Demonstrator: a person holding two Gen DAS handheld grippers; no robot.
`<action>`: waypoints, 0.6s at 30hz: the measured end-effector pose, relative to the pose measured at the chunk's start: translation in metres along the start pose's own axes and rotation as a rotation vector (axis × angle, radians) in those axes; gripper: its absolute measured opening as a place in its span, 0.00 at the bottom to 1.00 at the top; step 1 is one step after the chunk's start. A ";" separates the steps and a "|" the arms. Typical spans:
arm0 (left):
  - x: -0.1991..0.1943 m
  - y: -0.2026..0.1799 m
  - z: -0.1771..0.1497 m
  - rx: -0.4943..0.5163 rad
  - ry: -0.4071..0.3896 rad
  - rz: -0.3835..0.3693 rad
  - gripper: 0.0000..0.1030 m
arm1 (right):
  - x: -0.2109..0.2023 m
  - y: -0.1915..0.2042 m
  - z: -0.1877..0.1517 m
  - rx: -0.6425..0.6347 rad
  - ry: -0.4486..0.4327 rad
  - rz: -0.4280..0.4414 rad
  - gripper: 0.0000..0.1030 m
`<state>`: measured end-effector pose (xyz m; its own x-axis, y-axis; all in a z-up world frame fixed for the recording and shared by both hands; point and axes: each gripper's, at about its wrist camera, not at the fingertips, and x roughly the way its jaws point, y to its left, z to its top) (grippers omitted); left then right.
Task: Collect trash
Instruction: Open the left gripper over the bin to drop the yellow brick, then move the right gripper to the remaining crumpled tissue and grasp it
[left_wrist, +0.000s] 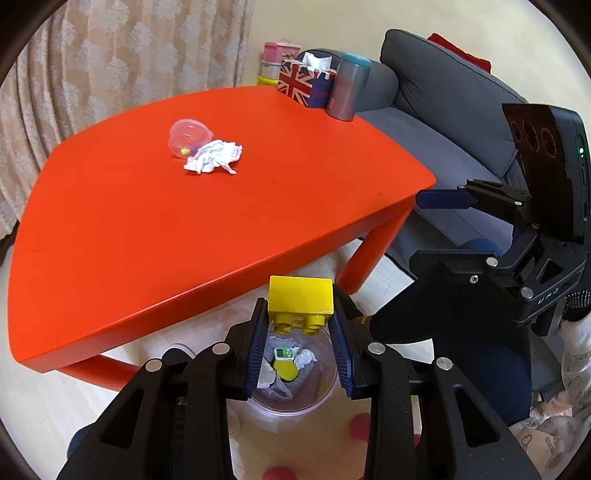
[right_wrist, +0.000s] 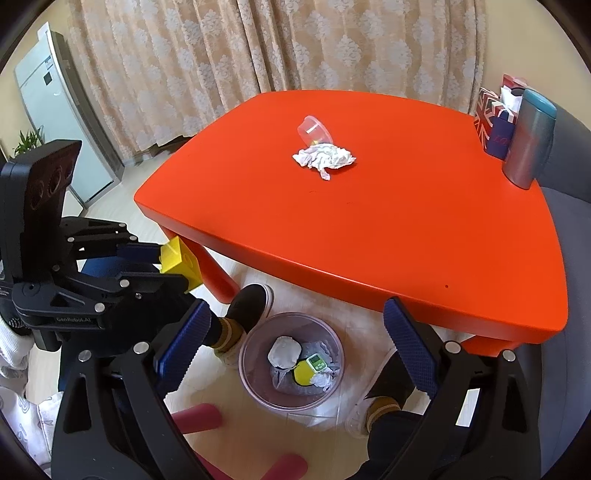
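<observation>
"GenRobot.AI" is printed in pale letters on the black body of the left gripper (right_wrist: 173, 264), as seen from the right wrist view. On the right gripper (left_wrist: 445, 199), short embossed lettering is visible on the black housing in the left wrist view, but it appears upside down and cannot be read with confidence. On the Union Jack tissue box (right_wrist: 496, 129) at the far right corner of the tabletop, red letters starting "LO" are partly shown; the rest is hidden by the tumbler (right_wrist: 530, 138). The green timer's (right_wrist: 316, 362) display is too small to be read.
</observation>
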<state>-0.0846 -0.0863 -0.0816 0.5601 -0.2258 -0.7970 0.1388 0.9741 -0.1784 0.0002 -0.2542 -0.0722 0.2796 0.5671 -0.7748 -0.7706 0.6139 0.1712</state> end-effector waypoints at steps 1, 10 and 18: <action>0.002 -0.001 0.000 0.000 0.004 -0.004 0.32 | 0.000 -0.001 0.000 0.002 -0.001 0.000 0.91; 0.022 -0.008 -0.002 0.006 0.046 -0.030 0.36 | -0.001 -0.010 -0.005 0.027 0.001 -0.008 0.91; 0.026 -0.001 0.003 -0.030 0.014 -0.006 0.92 | 0.001 -0.012 -0.007 0.040 0.004 -0.011 0.91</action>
<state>-0.0678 -0.0929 -0.1009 0.5481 -0.2313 -0.8038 0.1176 0.9728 -0.1998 0.0058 -0.2648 -0.0793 0.2859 0.5577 -0.7793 -0.7440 0.6417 0.1862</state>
